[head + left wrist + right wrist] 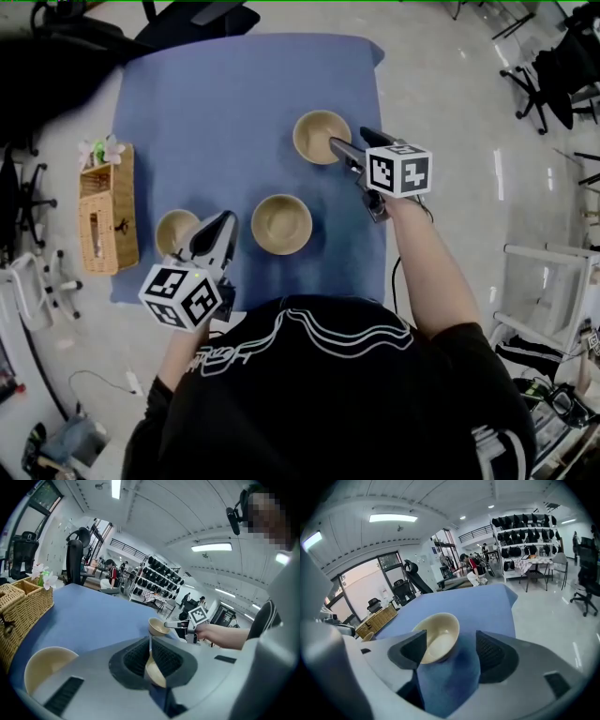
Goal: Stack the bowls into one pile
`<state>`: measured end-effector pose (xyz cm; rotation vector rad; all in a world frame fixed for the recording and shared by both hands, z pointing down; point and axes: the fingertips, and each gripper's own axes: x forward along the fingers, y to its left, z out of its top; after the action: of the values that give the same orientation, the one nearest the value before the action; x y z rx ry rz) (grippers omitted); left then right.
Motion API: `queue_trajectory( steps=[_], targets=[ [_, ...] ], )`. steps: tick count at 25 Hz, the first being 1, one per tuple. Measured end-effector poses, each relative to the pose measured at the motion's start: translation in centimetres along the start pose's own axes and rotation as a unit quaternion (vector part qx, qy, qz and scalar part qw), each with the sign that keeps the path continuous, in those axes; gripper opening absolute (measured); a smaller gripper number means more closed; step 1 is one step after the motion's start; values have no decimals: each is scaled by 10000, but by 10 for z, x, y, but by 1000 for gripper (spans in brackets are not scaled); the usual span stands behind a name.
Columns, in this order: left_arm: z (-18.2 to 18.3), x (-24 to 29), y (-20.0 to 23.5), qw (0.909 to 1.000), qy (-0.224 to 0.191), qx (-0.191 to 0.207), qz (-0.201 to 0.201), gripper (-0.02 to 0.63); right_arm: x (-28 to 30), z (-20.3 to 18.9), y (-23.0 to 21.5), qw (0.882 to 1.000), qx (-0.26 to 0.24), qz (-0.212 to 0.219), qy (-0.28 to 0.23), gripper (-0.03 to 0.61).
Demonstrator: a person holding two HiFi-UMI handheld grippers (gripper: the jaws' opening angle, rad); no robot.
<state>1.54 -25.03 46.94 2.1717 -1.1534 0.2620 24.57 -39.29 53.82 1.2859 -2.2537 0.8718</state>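
Three tan bowls sit apart on the blue cloth [234, 112]. The far bowl [319, 136] lies at the tips of my right gripper [357, 143]. In the right gripper view this bowl [438, 636] sits partly between the wide-open jaws of that gripper [450, 644], nearer the left one. The middle bowl [281, 224] stands to the right of my left gripper [219, 231], and the left bowl [174, 231] lies just to its left. The left gripper [150, 641] has its pads together with nothing held; the middle bowl [157, 674] shows beyond them.
A wicker basket [108, 220] with flowers stands at the cloth's left edge, also seen as the basket [18, 602] in the left gripper view. Office chairs [553, 66] and floor surround the table. The cloth's right edge runs close beside the far bowl.
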Motion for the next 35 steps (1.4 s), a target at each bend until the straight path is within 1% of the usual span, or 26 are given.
queue_trajectory(
  steps=[2, 7, 9, 12, 19, 22, 25, 29, 33, 35],
  targets=[
    [-2, 2, 2, 10000, 17, -26, 23, 34, 5, -1, -3, 9999, 121, -8, 19, 334],
    [-1, 4, 0, 10000, -21, -32, 42, 34, 9, -5, -7, 9993, 379, 22, 68, 273],
    [-1, 4, -1, 10000, -14, 48, 61, 34, 11, -8, -7, 9990, 437, 62, 105, 236],
    [-3, 1, -2, 9998, -7, 172, 126, 34, 12, -11, -6, 9986, 504, 85, 141, 213],
    [-5, -9, 1, 9997, -74, 97, 204, 34, 15, -9, -7, 9947, 1022, 80, -2, 118],
    [-6, -10, 6, 9997, -96, 94, 221, 34, 17, -7, -8, 9934, 1149, 10, -78, 100],
    [-6, -10, 7, 9996, -109, 80, 236, 34, 17, -7, -10, 9913, 1305, -50, -145, 66],
    [-4, -13, 3, 9996, -126, 165, 210, 34, 15, -5, -11, 9893, 1437, -109, -245, 51],
    [-4, -21, 1, 9998, -170, -17, 70, 34, 10, -8, -7, 9872, 1575, -119, -226, 48],
    [-3, -25, 3, 9998, -194, -20, 46, 34, 4, -8, -4, 9865, 1614, -111, -265, 44]
  ],
)
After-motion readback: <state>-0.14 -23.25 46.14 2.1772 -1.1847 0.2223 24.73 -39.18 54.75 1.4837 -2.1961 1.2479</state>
